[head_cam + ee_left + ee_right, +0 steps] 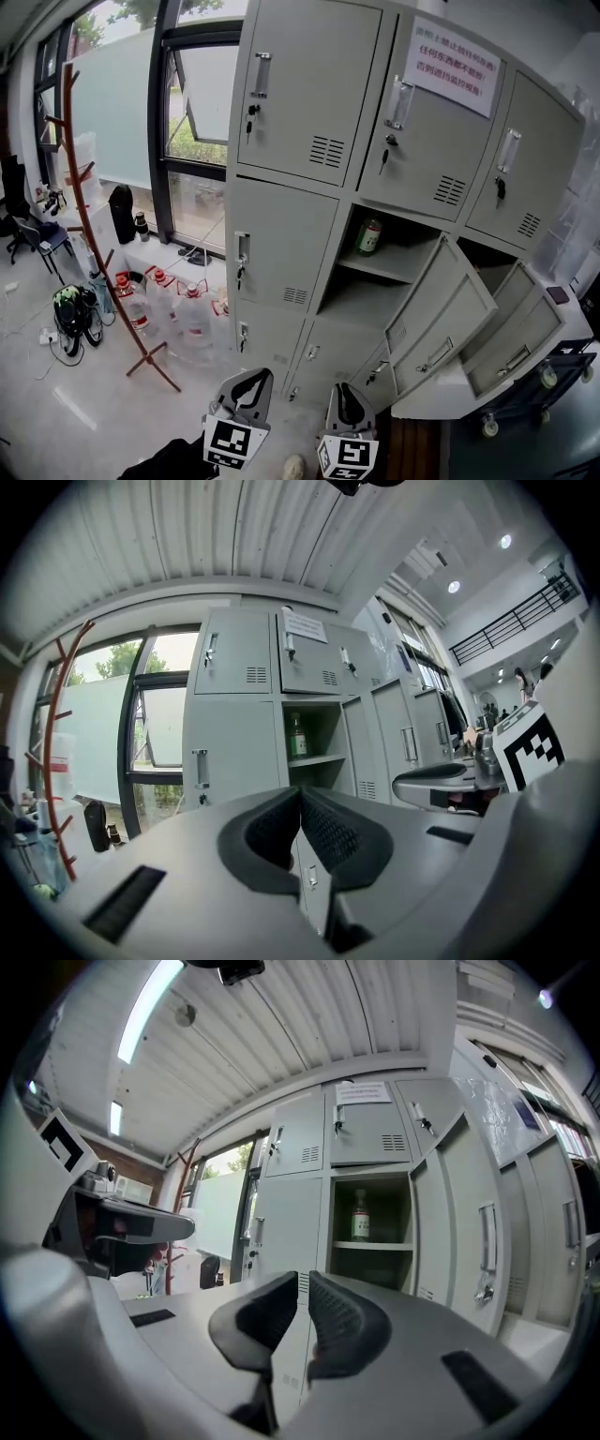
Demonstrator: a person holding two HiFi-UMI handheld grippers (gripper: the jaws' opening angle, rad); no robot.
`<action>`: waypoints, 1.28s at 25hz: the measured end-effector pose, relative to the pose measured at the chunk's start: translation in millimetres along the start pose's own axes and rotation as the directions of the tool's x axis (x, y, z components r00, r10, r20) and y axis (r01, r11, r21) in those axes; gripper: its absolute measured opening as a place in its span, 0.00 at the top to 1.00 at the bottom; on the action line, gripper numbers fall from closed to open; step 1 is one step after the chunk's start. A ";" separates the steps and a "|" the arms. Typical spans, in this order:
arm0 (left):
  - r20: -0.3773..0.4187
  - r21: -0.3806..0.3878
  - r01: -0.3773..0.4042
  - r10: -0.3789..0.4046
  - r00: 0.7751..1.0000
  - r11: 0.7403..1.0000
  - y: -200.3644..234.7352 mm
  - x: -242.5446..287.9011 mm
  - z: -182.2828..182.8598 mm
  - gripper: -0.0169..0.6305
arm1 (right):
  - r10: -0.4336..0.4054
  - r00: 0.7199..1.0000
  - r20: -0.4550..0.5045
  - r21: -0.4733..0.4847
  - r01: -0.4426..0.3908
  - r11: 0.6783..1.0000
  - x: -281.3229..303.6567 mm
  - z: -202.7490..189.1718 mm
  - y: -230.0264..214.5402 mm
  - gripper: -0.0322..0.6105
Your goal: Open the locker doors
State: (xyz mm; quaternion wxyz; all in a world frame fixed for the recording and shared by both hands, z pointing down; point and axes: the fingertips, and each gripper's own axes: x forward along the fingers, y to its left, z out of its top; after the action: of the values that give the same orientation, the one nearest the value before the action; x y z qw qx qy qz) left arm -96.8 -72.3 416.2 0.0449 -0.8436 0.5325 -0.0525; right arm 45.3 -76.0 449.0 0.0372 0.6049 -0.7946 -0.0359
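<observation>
A grey locker bank [281, 141] stands ahead of me. In its middle row one compartment is open with a green bottle [368, 236] on the shelf, and two doors [441, 314] [520, 333] hang swung out to the right. The top-row doors and the left middle door [281, 246] are closed. Both grippers sit low in the head view, apart from the lockers. My left gripper [248, 377] [300, 794] is shut on nothing. My right gripper [348, 390] [303, 1281] shows a narrow gap between its pads, with nothing in it. The bottle [359, 1215] also shows in the right gripper view.
A red-brown coat stand [89, 206] leans left of the lockers, with water jugs [183, 305] and a backpack [73, 314] on the floor by the window. A paper notice [453, 66] hangs on the top doors. A wheeled cart [525, 380] stands lower right.
</observation>
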 end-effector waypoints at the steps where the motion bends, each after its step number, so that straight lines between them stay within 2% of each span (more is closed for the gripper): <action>1: -0.002 -0.001 -0.004 0.004 1.000 1.000 2.0 -2.8 -1.5 0.94 | 0.008 1.000 -0.005 0.004 -0.008 1.000 -0.2 -3.2 4.5 0.88; 5: -0.012 -0.006 -0.021 0.021 1.000 1.000 8.7 -8.7 -7.6 0.94 | 0.035 0.999 -0.017 0.007 -0.034 0.999 0.7 -9.8 17.6 0.93; 20: -0.008 -0.011 -0.043 0.042 0.999 0.999 26.5 -2.3 -7.6 0.94 | 0.075 0.997 -0.020 -0.005 -0.075 0.997 19.1 -7.1 33.4 0.93; 26: 0.002 -0.019 -0.079 0.079 0.997 0.997 56.0 -16.9 -5.5 0.94 | 0.108 0.994 0.032 0.021 -0.109 0.994 30.8 7.3 66.1 0.93; 32: 0.024 -0.016 -0.131 0.131 0.991 0.991 97.6 -46.1 0.8 0.94 | 0.161 0.987 0.027 -0.034 -0.160 0.986 43.5 21.3 113.8 0.93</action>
State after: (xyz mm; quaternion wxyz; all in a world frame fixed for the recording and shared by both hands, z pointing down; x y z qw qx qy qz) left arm -203.6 -72.5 400.7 0.0488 -0.8077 0.5866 -0.0348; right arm -77.5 -87.5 440.1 0.0379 0.5375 -0.8406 -0.0546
